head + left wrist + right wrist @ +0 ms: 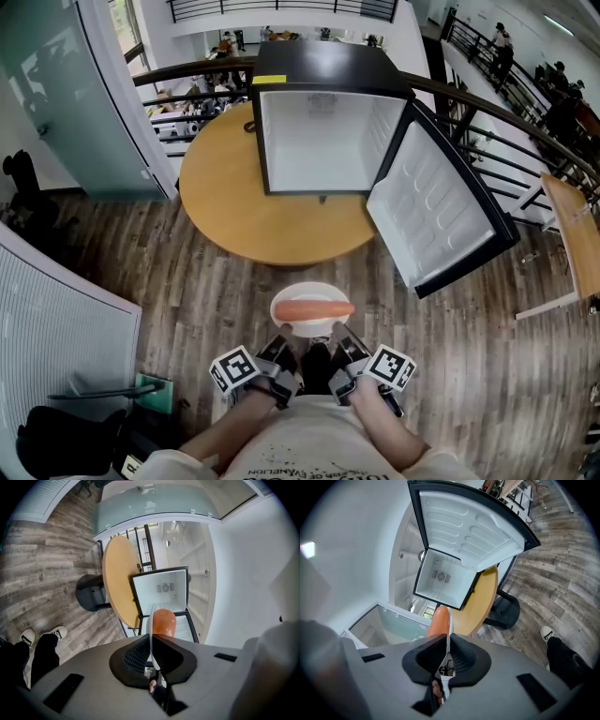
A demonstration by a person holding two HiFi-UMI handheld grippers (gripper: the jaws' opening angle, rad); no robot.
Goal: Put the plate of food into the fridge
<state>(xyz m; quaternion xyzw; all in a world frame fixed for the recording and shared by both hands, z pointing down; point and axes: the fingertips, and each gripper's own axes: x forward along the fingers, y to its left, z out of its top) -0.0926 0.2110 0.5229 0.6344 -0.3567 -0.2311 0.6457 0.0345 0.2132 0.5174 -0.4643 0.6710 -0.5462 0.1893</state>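
A white plate with an orange sausage on it hangs in front of me, above the wooden floor. My left gripper is shut on the plate's near left rim and my right gripper is shut on its near right rim. The left gripper view has the plate edge-on between the jaws, the sausage beyond. The right gripper view shows the plate's rim and the sausage likewise. The small black fridge stands on the round table, its door swung open to the right, its white inside bare.
A glass partition rises at the left. Railings curve behind the table and to the right. A wooden table edge shows at far right. Dark bags and a green item lie at my lower left. People sit on a lower level far behind.
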